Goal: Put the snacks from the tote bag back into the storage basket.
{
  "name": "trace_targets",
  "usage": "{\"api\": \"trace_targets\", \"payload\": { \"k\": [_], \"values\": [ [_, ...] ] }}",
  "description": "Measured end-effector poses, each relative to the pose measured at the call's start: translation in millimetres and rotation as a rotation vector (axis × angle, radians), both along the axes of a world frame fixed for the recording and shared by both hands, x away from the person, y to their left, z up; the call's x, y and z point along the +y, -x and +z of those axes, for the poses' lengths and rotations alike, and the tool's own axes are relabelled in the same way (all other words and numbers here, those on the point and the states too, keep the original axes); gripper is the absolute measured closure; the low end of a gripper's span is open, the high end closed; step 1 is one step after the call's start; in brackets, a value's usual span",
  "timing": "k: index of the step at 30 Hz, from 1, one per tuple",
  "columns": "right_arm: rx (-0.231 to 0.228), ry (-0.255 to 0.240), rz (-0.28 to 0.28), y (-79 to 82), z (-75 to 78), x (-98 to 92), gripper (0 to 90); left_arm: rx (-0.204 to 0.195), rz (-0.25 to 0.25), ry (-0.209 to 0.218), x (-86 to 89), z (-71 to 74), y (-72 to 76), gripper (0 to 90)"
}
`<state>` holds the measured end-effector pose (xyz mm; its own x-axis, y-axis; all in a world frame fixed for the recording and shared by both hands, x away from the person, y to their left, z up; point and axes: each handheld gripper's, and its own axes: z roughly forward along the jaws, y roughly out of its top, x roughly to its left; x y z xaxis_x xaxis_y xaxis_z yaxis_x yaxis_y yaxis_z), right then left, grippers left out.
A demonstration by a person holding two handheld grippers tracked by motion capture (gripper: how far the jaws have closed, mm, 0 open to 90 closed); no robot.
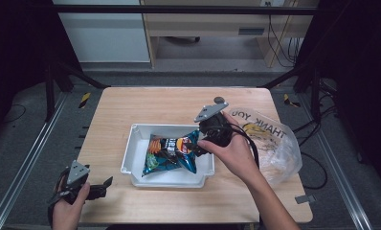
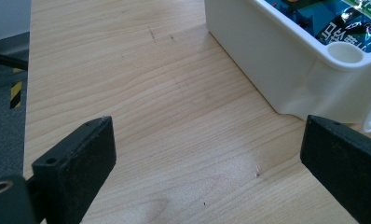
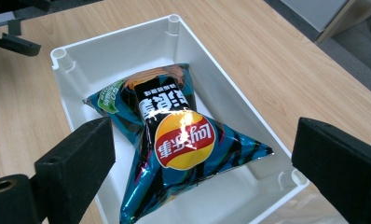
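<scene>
Right gripper view: the right hand-held gripper (image 3: 202, 154) gapes wide, empty, above the chip bag (image 3: 174, 140) in the bin (image 3: 104, 46).

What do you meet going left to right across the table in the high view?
Left gripper → white bin → chip bag → right gripper → clear plastic bag.

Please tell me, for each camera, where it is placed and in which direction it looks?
High view: above the near table edge, facing forward and down; both forearms show.
Left gripper view: rides the left gripper, low over wood; jaws apart.
Right gripper view: rides the right gripper, above the chip bag; jaws apart.
Shared: all show the white bin.
</scene>
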<state>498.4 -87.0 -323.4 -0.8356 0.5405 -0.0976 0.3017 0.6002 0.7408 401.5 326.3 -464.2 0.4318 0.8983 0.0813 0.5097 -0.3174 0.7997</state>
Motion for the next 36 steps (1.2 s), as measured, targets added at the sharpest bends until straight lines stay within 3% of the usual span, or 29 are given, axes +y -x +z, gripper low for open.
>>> {"api": "trace_targets", "payload": {
  "k": [9,25,36],
  "values": [
    [-0.018,-0.004,-0.036,3.0,4.5,-13.1,7.0,0.002,0.007,0.004,0.3,-0.9,-1.1,2.9],
    [-0.068,-0.03,-0.124,28.9,18.9,-49.3,7.2,0.004,0.008,0.011,-0.7,-1.9,-0.7,2.8],
    [-0.098,-0.043,-0.168,40.0,17.7,-71.8,7.8,0.004,0.003,0.011,-2.7,-2.0,-0.5,2.8]
  ]
}}
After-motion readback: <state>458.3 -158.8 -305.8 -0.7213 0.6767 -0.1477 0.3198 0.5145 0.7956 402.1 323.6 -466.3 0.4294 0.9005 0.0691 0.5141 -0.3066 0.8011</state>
